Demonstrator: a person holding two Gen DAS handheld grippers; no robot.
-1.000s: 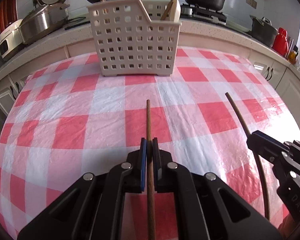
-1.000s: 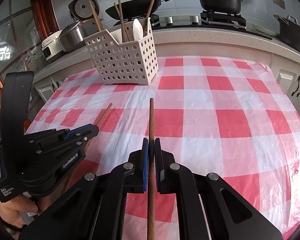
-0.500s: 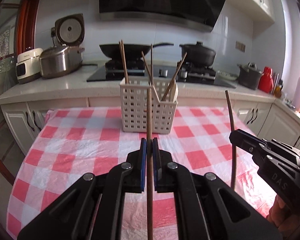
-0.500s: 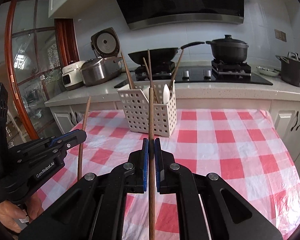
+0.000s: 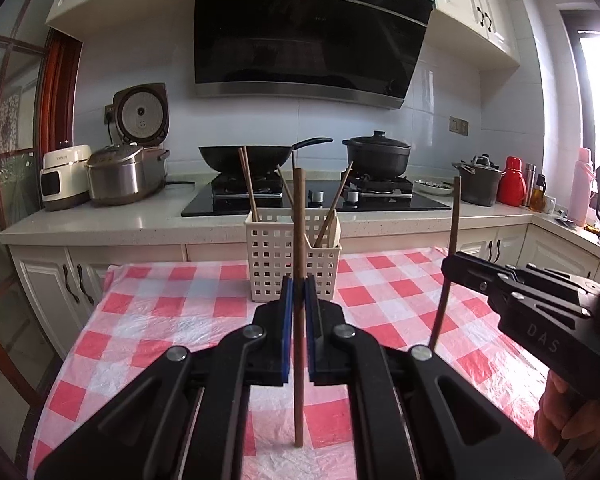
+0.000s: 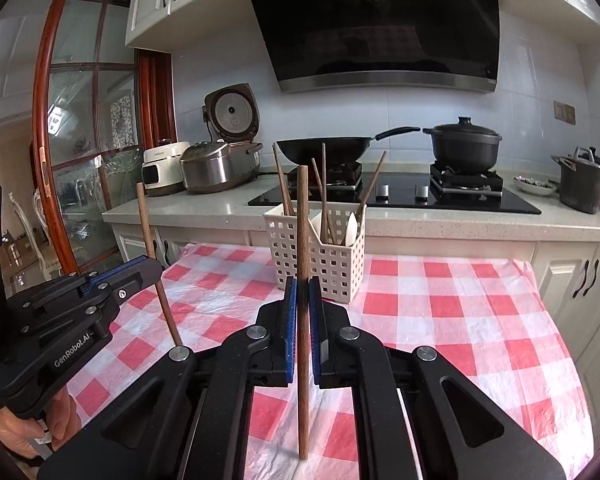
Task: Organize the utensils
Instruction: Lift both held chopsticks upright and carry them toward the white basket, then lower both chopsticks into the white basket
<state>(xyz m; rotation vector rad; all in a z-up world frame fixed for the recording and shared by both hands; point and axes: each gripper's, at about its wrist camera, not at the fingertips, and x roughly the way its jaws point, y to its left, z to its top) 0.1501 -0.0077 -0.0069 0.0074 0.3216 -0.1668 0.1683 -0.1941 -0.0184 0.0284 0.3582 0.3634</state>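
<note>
My left gripper (image 5: pixel 298 284) is shut on a brown wooden chopstick (image 5: pixel 299 240), which stands upright above the checked tablecloth. My right gripper (image 6: pixel 302 286) is shut on a second upright chopstick (image 6: pixel 302 232). Each gripper also shows in the other's view: the right gripper (image 5: pixel 450 262) with its stick (image 5: pixel 452 220), the left gripper (image 6: pixel 154 268) with its stick (image 6: pixel 146 220). A white perforated utensil basket (image 5: pixel 276 256) (image 6: pixel 332 268) stands at the table's far edge, well ahead of both grippers. It holds several chopsticks and a pale spoon (image 6: pixel 351 226).
The table (image 5: pixel 156 320) wears a red-and-white checked cloth. Behind it runs a counter with a stove, a black wok (image 5: pixel 252 156), a black pot (image 5: pixel 376 156), rice cookers (image 5: pixel 124 174) and a dark pot (image 5: pixel 480 184). A hand (image 6: pixel 32 428) grips the left tool.
Both grippers rose from the tablecloth and tilted up toward level, carrying their chopsticks. The sticks went from lying along the cloth to standing upright, and the basket now looks smaller and farther.
</note>
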